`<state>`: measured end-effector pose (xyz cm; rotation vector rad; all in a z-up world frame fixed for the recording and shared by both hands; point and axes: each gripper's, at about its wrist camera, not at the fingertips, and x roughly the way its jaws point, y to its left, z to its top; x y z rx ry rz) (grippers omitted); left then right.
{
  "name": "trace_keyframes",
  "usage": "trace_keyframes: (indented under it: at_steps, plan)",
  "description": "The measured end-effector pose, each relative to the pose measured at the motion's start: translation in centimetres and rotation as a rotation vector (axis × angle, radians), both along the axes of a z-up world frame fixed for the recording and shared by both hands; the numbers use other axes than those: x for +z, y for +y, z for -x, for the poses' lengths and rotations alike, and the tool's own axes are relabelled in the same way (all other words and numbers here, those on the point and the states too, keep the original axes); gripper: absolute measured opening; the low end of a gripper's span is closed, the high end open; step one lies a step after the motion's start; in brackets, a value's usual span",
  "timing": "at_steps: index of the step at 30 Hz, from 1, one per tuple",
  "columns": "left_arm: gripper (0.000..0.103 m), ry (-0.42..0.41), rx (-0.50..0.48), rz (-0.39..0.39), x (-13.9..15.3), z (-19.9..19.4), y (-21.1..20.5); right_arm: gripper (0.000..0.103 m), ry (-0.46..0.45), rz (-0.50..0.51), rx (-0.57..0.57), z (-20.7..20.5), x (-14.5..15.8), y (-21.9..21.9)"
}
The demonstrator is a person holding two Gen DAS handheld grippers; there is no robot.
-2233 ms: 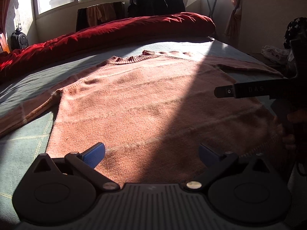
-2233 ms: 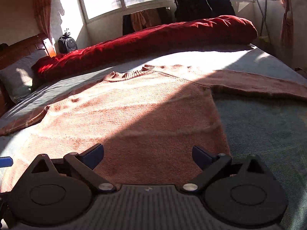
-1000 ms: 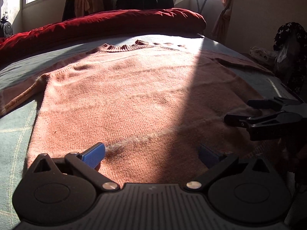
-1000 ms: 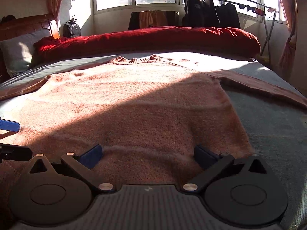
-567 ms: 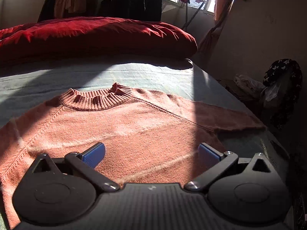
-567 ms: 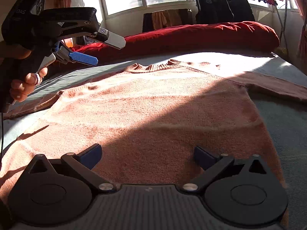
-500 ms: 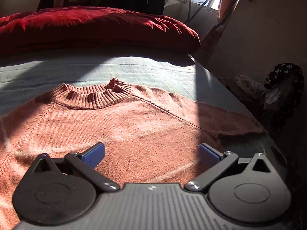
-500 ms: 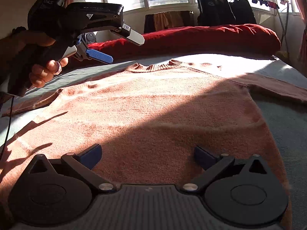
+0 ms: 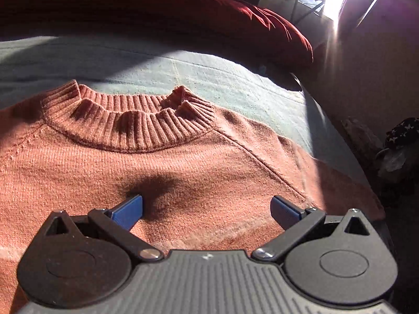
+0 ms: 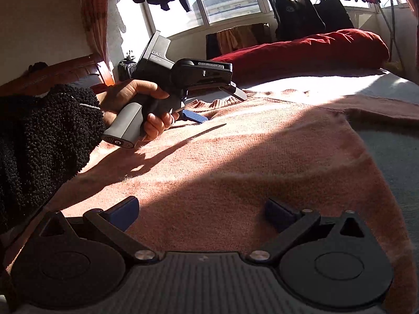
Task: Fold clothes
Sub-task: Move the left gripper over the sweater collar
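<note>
No fold was yet made: the sweater point(image 10: 235, 157) lay flat on the bed point(image 9: 209, 73), with the left gripper point(image 9: 207, 206) and right gripper point(image 10: 201, 209) both spread wide and empty.

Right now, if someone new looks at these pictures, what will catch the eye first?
The salmon-pink knitted sweater spread flat on the bed, half in sun and half in shadow, with its ribbed collar filling the left wrist view. Next, the left tool, open and held low near that collar, and the red duvet heaped below the window.
</note>
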<state>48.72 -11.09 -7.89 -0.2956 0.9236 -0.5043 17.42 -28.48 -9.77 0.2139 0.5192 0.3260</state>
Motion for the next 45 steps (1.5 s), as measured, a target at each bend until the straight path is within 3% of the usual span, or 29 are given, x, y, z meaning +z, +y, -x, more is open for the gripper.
trace_keyframes:
  at_steps: [5, 9, 13, 16, 19, 22, 28, 34, 39, 42, 45]
  plan:
    - [0.101, 0.011, 0.046, 0.031, 1.3, -0.4, 0.6, 0.103, -0.003, -0.025, 0.001, 0.0, -0.1, -0.4]
    - [0.102, -0.02, -0.07, 0.044, 2.9, 2.7, 0.4, 0.103, -0.006, -0.029, 0.0, 0.0, -0.1, -0.4]
    - [0.102, -0.025, -0.121, -0.008, 2.3, 3.2, -1.0, 0.103, -0.007, -0.03, -0.001, 0.0, -0.1, -0.4]
    - [0.102, 0.008, -0.052, -0.007, 0.5, 0.9, -1.2, 0.103, -0.005, -0.02, -0.001, -0.1, -0.1, -0.3]
    - [0.102, -0.015, 0.025, 0.003, -0.1, -1.1, -1.0, 0.103, 0.002, 0.012, -0.003, -0.1, 0.0, 0.1]
    - [0.102, 0.01, 0.054, 0.042, 1.0, -1.0, -0.4, 0.103, 0.004, 0.058, -0.006, 0.0, 0.1, 0.8]
    - [0.102, -0.007, -0.031, 0.05, 3.7, 4.6, 2.1, 0.103, 0.011, 0.064, -0.051, 0.3, 0.8, 0.9]
    - [0.102, 0.063, -0.031, 0.068, 0.7, 7.5, 4.1, 0.103, 0.059, 0.046, -0.085, 0.4, 1.7, 1.2]
    - [0.102, 0.055, 0.005, 0.119, 1.7, 8.5, 5.3, 0.103, 0.077, 0.059, -0.115, 1.3, 2.6, 1.0]
    - [0.102, -0.007, 0.014, 0.103, 2.6, 10.1, 6.2, 0.103, 0.084, 0.067, -0.138, 1.8, 3.0, 0.9]
    - [0.102, 0.017, 0.066, 0.015, 1.4, 11.2, 7.3, 0.103, 0.102, 0.065, -0.148, 1.9, 3.2, 1.1]
